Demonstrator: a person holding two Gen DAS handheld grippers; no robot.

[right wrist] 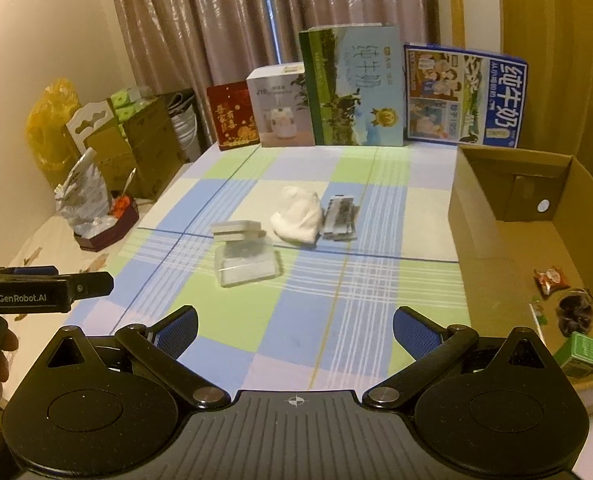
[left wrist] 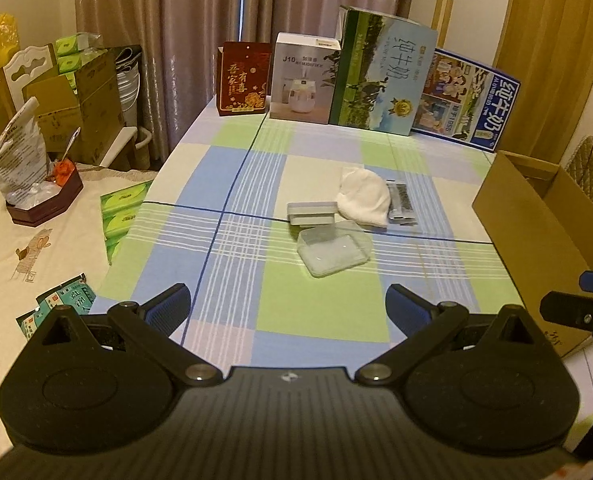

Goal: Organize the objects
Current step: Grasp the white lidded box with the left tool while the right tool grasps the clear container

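Two hand-held grippers hover low over the near edge of a counter spread with a blue, green and white checked cloth. The left gripper has its blue-padded fingers spread wide and holding nothing; the right gripper is the same, fingers wide and empty.

In the middle of the counter lie the loose items: a clear plastic container sits nearest the grippers, with a small grey flat box just behind it, touching or nearly so. Beside that box rests a crumpled white cloth, and on the cloth's far side lies a dark foil packet, its print too blurred to read.

An open cardboard box stands at the counter's right edge. In the right wrist view it holds a small red wrapped snack, a dark bundle that may be a bagged item, and a green carton near the corner.

Along the back edge, against the curtain, stand a red gift box, a white humidifier box, a tall green milk carton and a blue milk carton, side by side.
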